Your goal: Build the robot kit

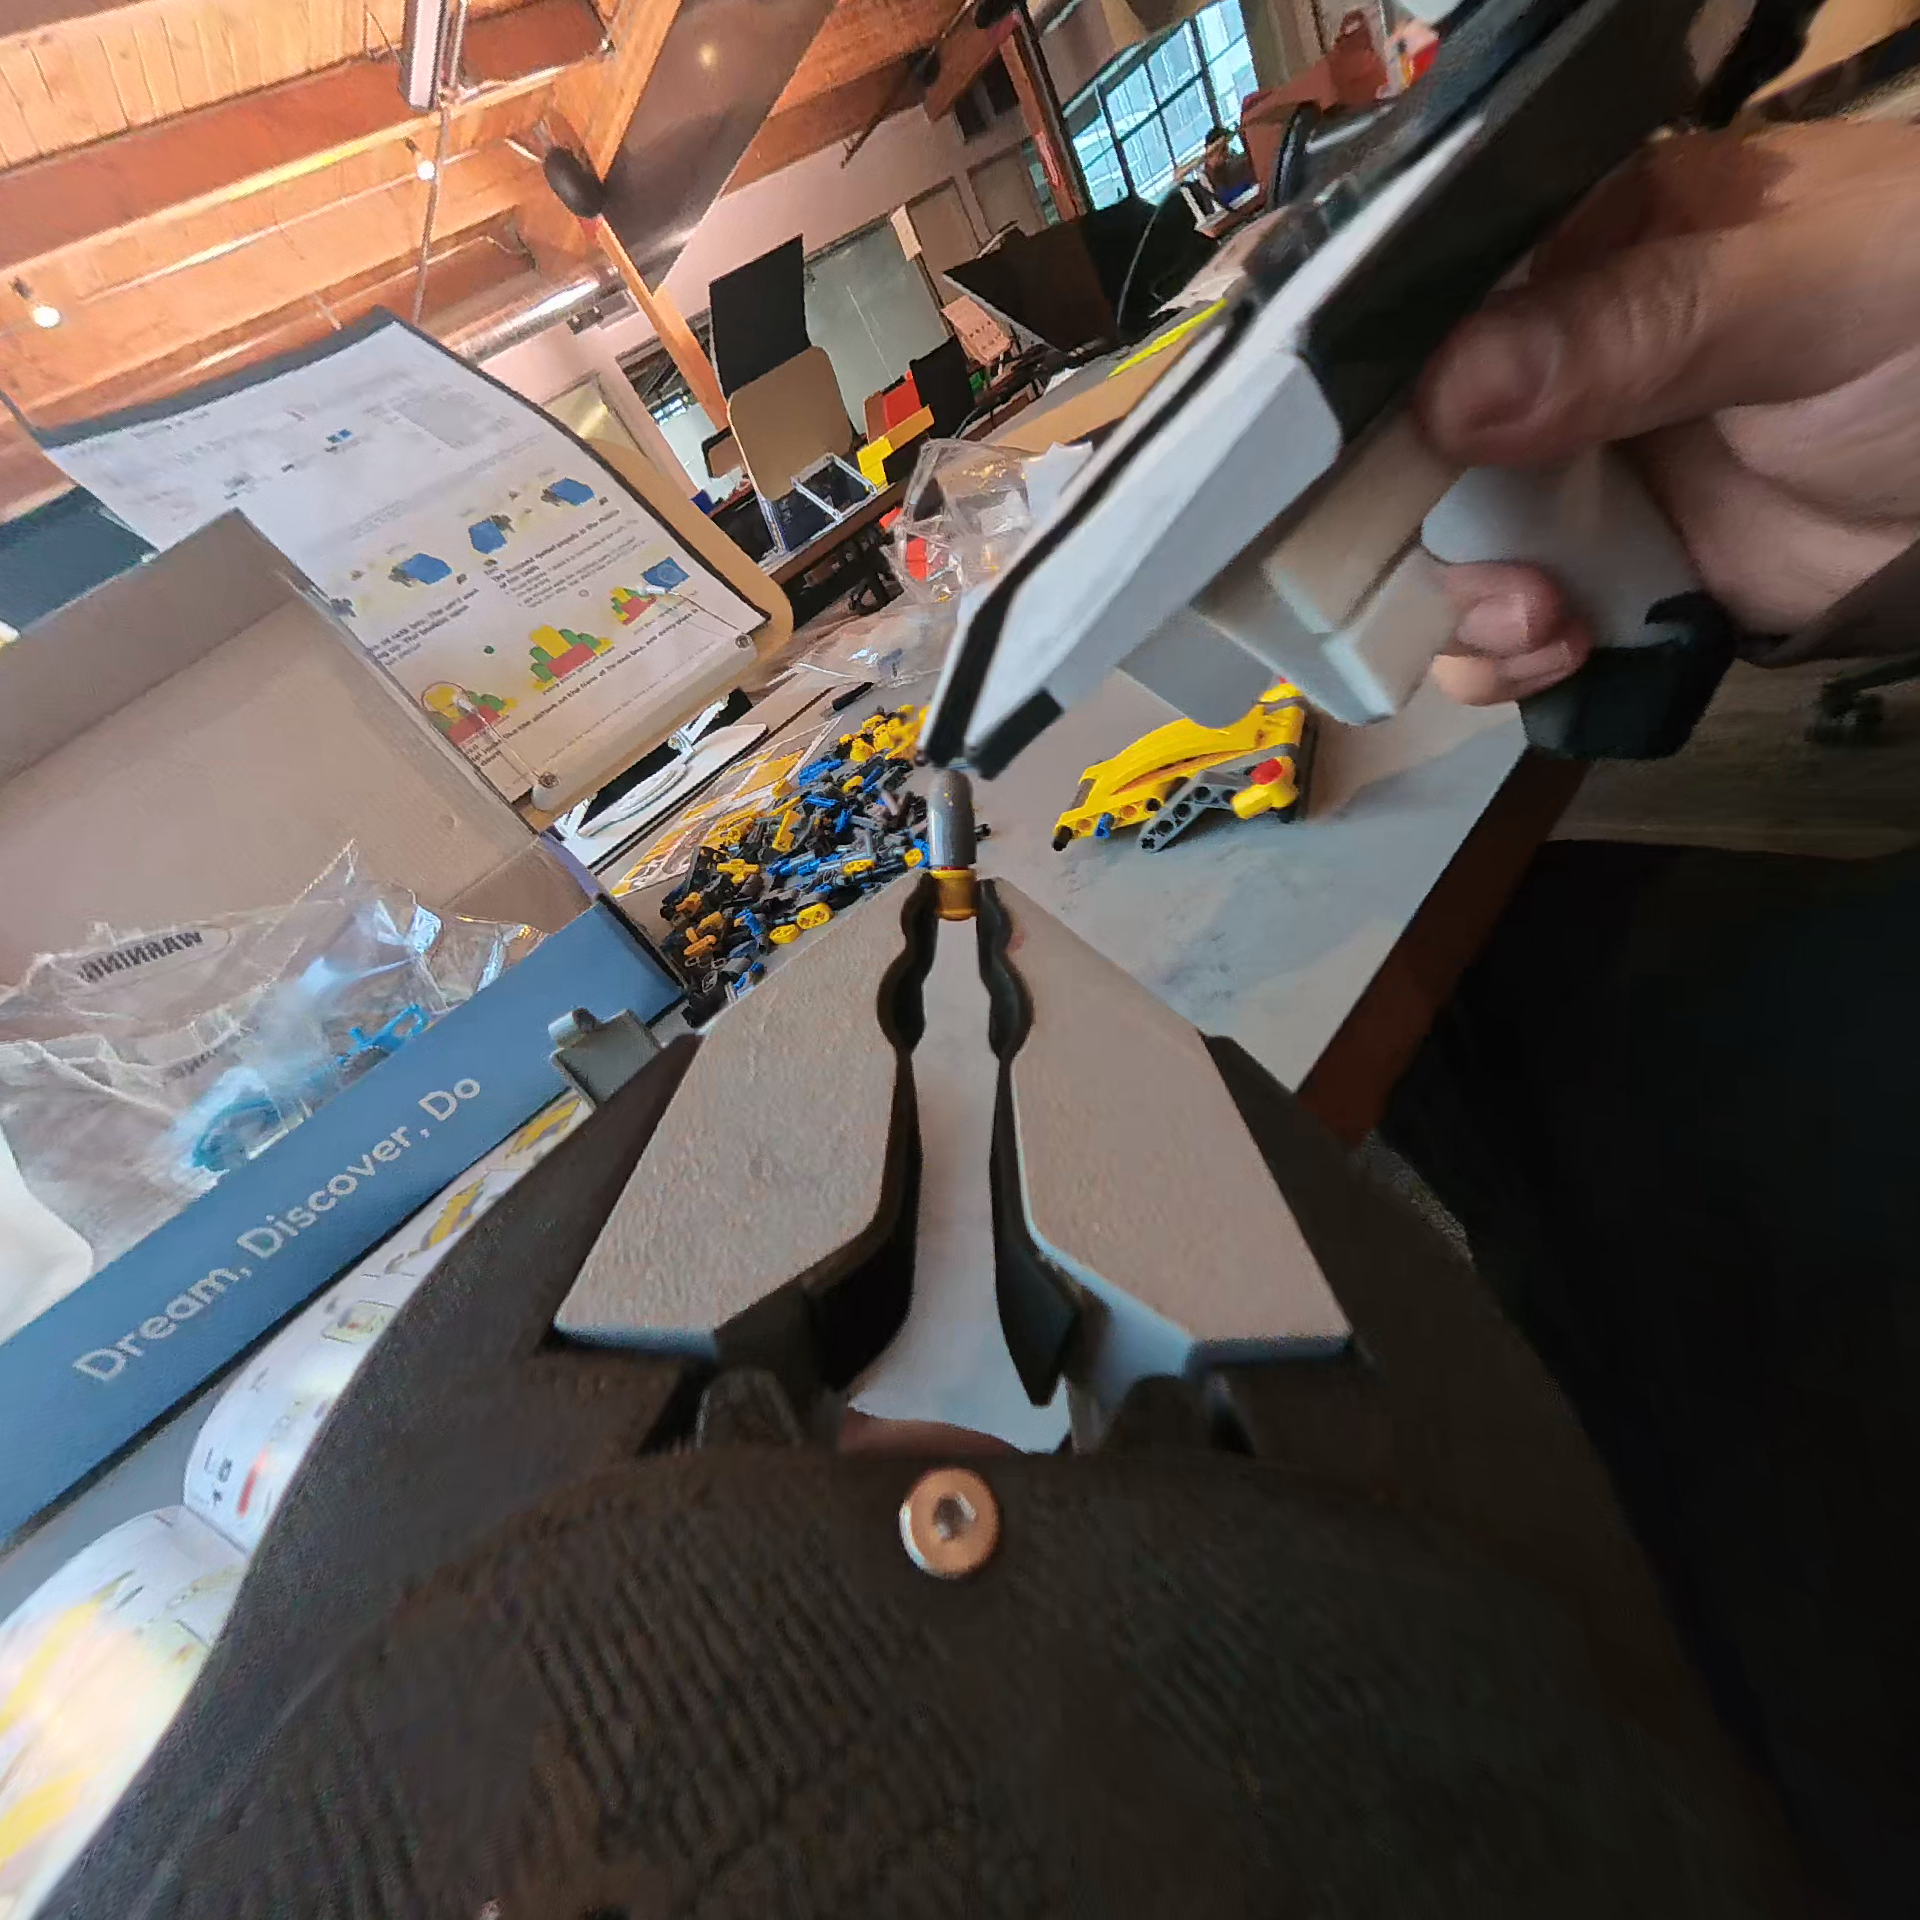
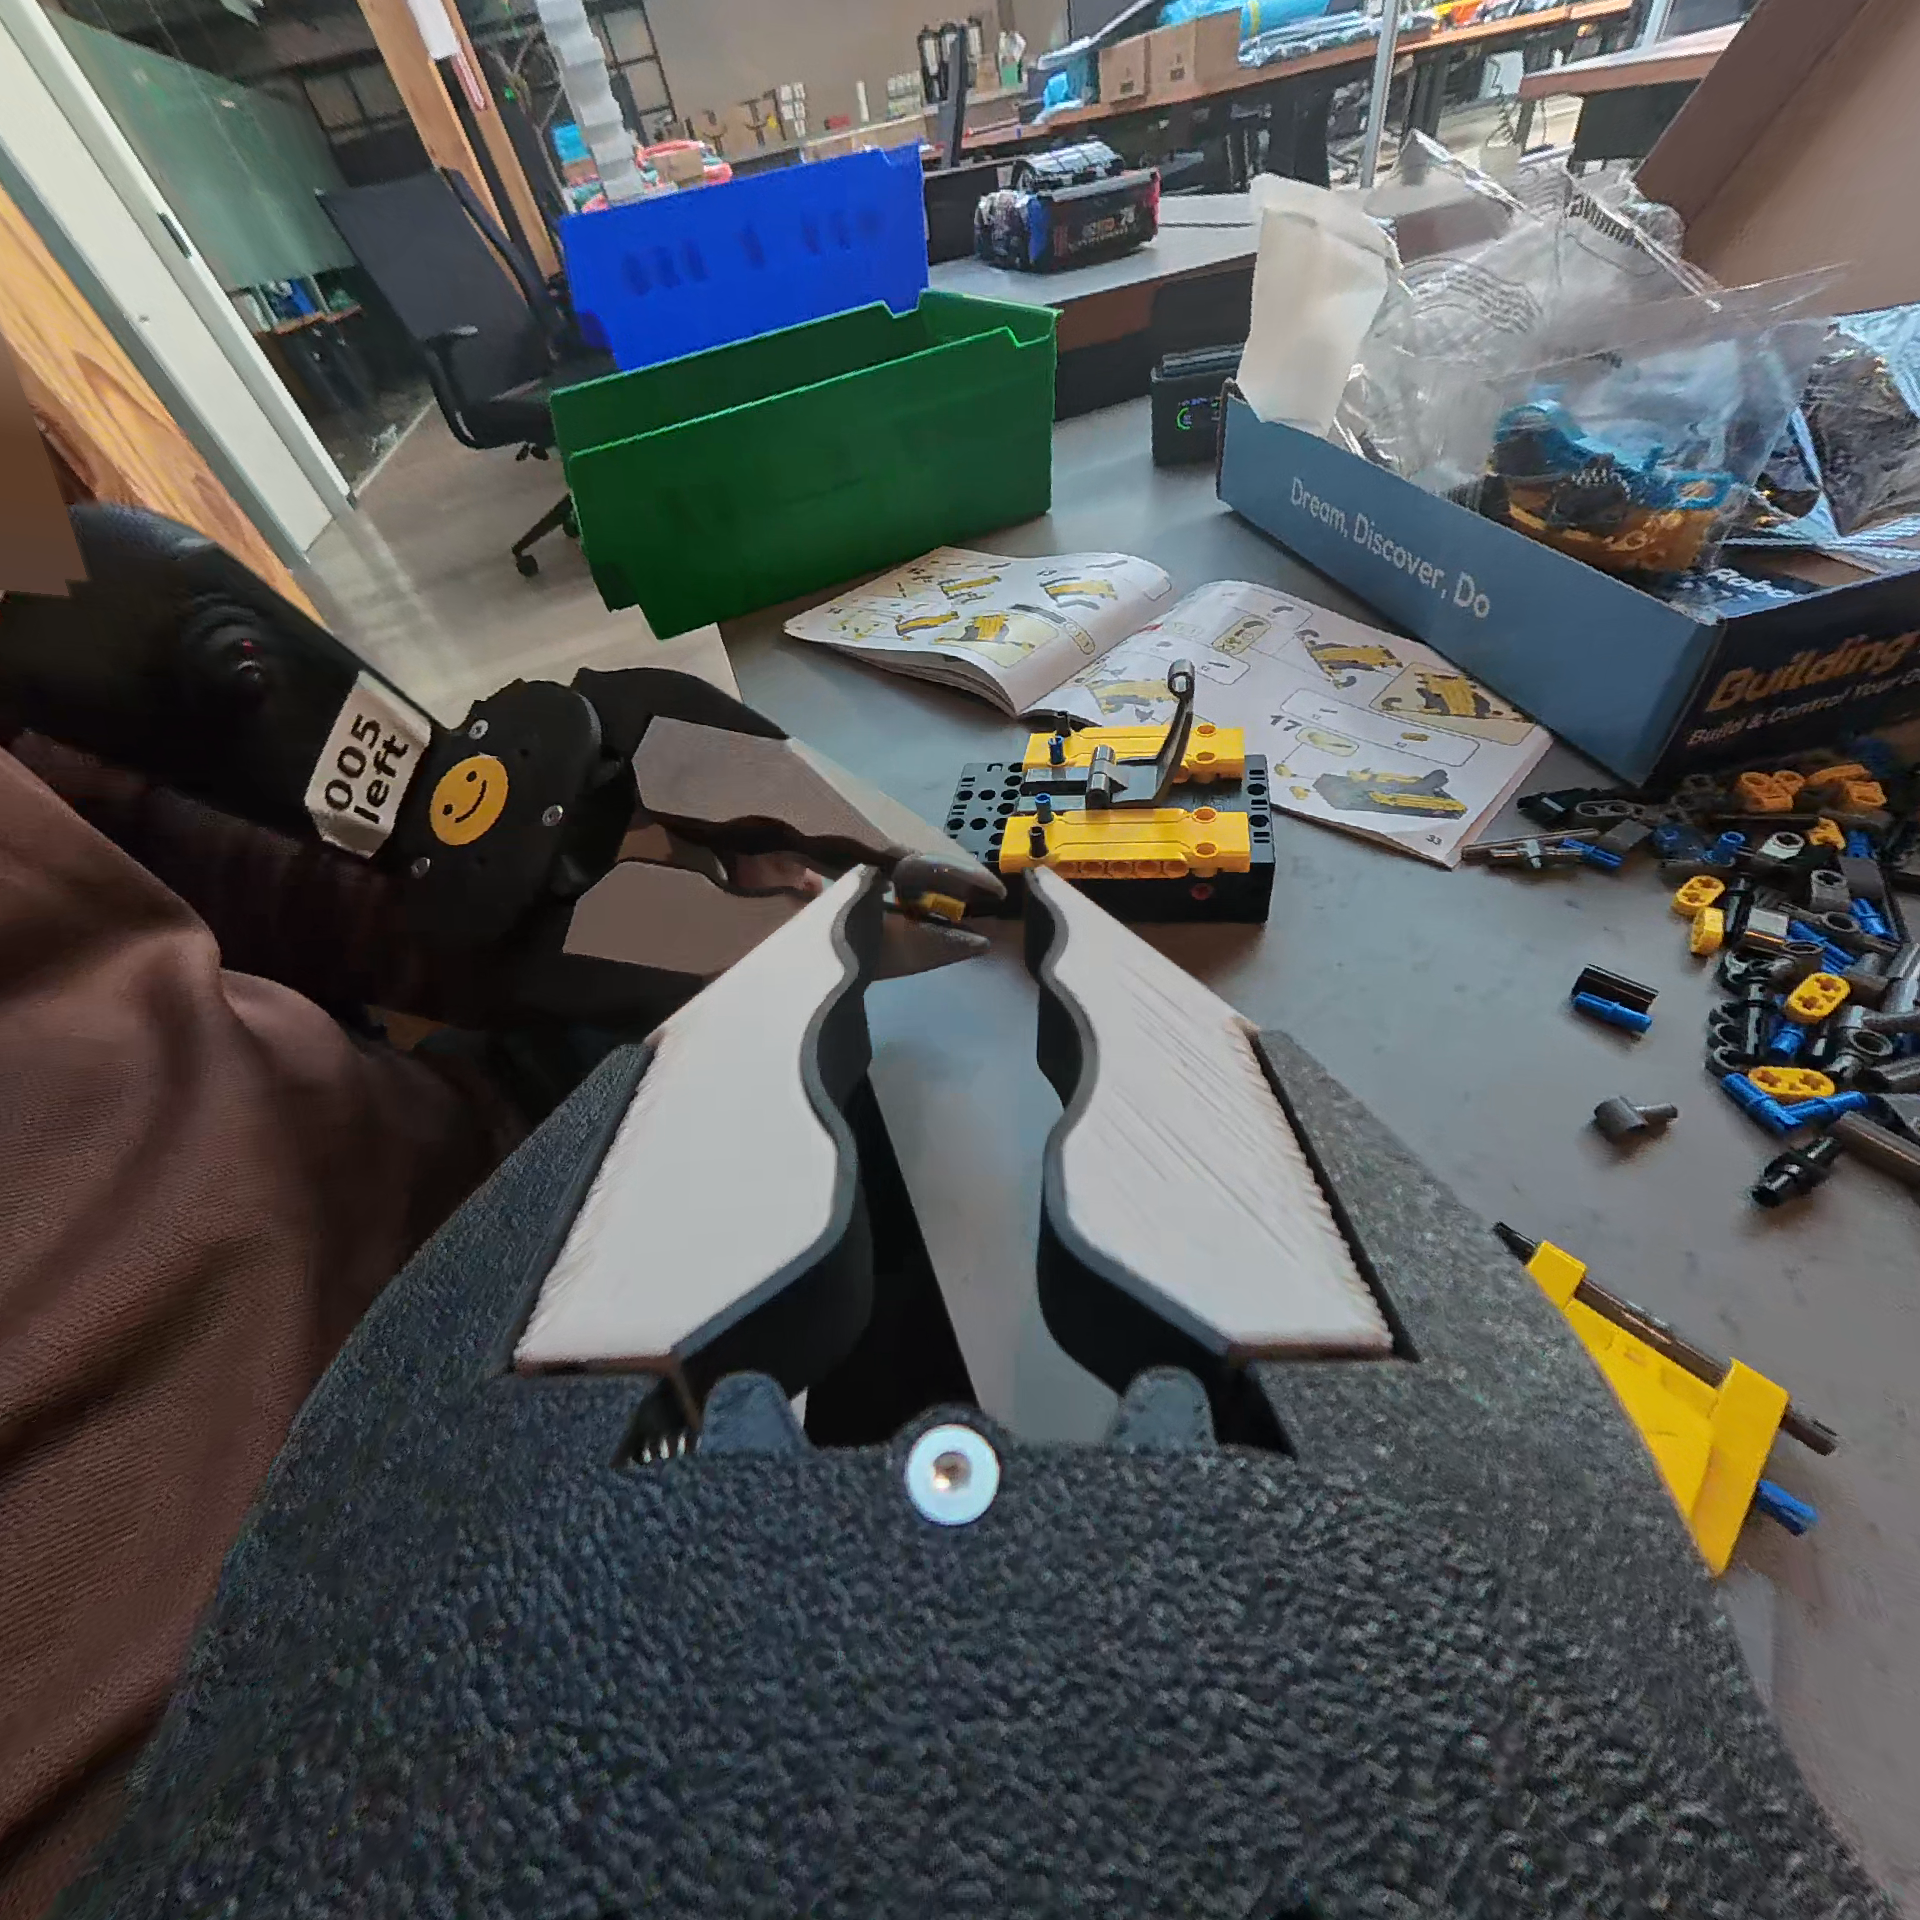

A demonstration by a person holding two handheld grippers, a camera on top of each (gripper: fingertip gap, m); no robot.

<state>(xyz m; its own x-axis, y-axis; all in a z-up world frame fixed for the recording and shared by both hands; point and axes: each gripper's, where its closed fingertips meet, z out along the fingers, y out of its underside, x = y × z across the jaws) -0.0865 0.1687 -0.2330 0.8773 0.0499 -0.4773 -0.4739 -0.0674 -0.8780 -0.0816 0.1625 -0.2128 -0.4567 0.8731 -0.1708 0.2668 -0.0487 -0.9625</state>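
Jaws of our left gripper (image 1: 954,896) are pinched nearly closed on a small yellow-and-grey connector piece (image 1: 951,831), held up above the desk (image 1: 1226,935); our right gripper (image 2: 943,894) comes in from the right with its jaws parted and nothing between them, its tips touching or just at the grey end of that piece. Whether the tips press on it we cannot tell. Beyond lies a loose pile of blue, yellow and black parts (image 1: 800,842), and a black-and-yellow partial build (image 2: 1117,831) stands on the desk by an open instruction booklet (image 2: 1143,665). Much stays unassembled, we judge. Farther off sit a blue box (image 2: 1455,592) with clear bags (image 2: 1558,343) and a green bin (image 2: 810,457). Bag contents are hard to make out.
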